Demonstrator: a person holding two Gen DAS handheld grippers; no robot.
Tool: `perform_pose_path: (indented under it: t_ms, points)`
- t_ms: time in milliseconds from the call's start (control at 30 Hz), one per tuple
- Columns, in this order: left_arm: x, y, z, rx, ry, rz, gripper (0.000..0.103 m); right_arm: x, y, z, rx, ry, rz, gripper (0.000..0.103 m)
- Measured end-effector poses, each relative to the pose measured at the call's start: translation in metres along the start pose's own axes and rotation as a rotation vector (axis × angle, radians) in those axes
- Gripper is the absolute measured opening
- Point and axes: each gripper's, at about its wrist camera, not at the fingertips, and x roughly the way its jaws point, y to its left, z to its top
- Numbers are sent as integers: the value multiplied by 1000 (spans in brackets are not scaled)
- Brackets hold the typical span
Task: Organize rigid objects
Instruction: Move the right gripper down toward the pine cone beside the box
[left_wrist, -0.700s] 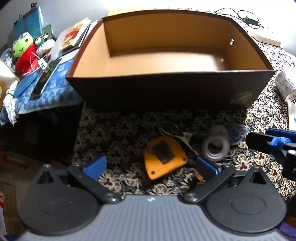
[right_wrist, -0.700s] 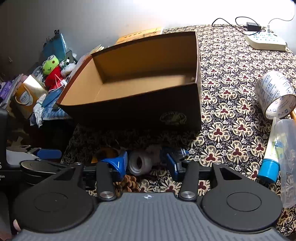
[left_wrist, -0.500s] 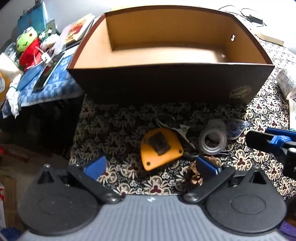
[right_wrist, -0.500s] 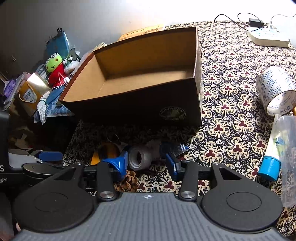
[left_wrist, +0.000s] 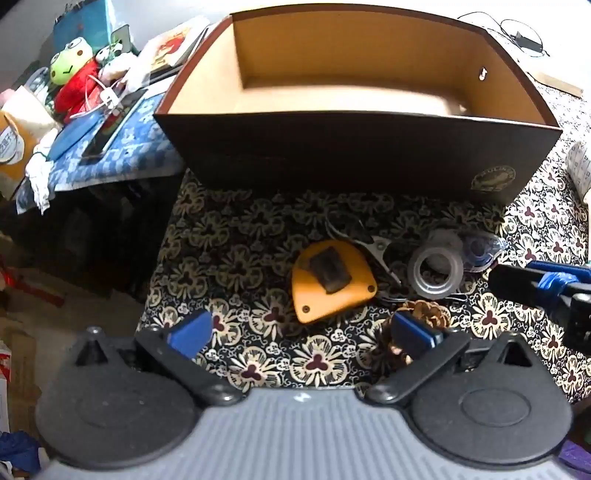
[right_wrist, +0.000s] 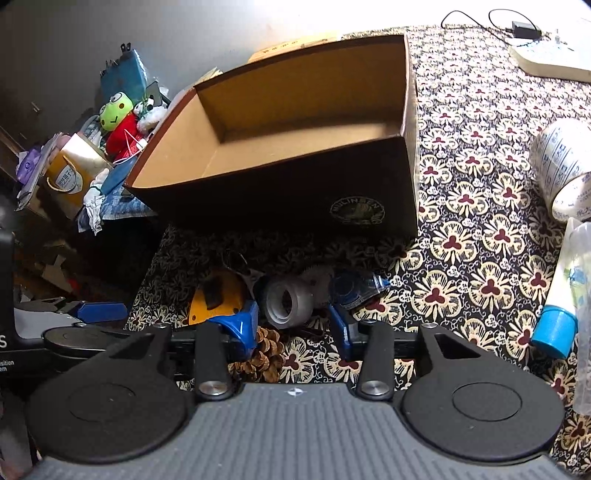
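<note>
Left wrist: orange tape measure (left_wrist: 330, 282), narrow corner toward camera.

Surface: black cloth with cream-and-maroon floral print (right_wrist: 476, 236). Resting directly on it — open brown cardboard box with tan interior (left_wrist: 354, 155); in front of the box, an orange wedge-shaped tape measure (left_wrist: 330, 282), grey roll of tape (left_wrist: 437, 267), small metal clippers (left_wrist: 373, 245), clear blue-tinted plastic dispenser (left_wrist: 480, 249), brown pine cone (left_wrist: 424, 312). Well to the right — white printed roll (right_wrist: 563, 170), white tube with blue cap (right_wrist: 559, 306).
</note>
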Motion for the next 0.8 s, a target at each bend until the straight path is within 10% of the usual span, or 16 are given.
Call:
perform_pose_path:
  t_ms: [800]
  points:
    - [20, 8, 9, 90, 4, -61, 103, 17, -3, -3, 135, 20, 29, 26]
